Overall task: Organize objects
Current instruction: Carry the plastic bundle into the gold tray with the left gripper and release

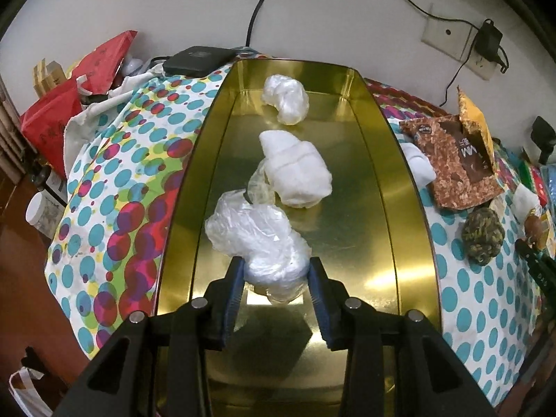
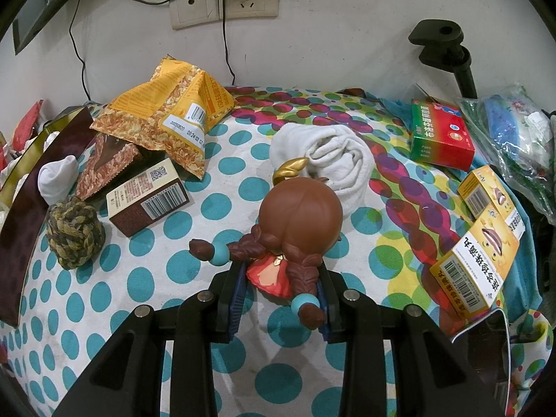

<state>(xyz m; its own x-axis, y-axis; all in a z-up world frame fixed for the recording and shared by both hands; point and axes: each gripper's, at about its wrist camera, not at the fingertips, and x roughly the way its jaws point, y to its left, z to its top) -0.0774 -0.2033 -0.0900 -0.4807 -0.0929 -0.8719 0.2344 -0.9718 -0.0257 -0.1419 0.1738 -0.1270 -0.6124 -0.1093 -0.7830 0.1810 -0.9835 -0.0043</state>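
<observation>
the left hand-held gripper (image 1: pixel 276 271) is clenched on a crumpled clear plastic bag (image 1: pixel 257 239), its blue pads pressing the bag's near end from both sides. the bag sits low in a gold tin (image 1: pixel 389 187) that lies on the dotted cloth (image 1: pixel 114 180) of the table. farther along the tin lie a white wad (image 1: pixel 295 170) just beyond the bag and a second plastic bundle (image 1: pixel 285 99) near the far wall. right of the tin, on the cloth, are a brown snack packet (image 1: pixel 451 166) and a rope ball (image 1: pixel 484 238).

the right hand-held gripper (image 2: pixel 283 278) grasps a doll (image 2: pixel 299 215) with brown braided hair and a red dress, its jaws closed on the body while the round head stands out ahead of the fingers. the doll is above the cloth, near the table's middle. just beyond its head lies a rolled white towel (image 2: pixel 333 160). to the left are a small brown box (image 2: pixel 149 198), a yellow snack bag (image 2: pixel 173 114) and the rope ball. to the right are a red-green box (image 2: pixel 441 135) and a yellow box (image 2: pixel 476 267).
</observation>
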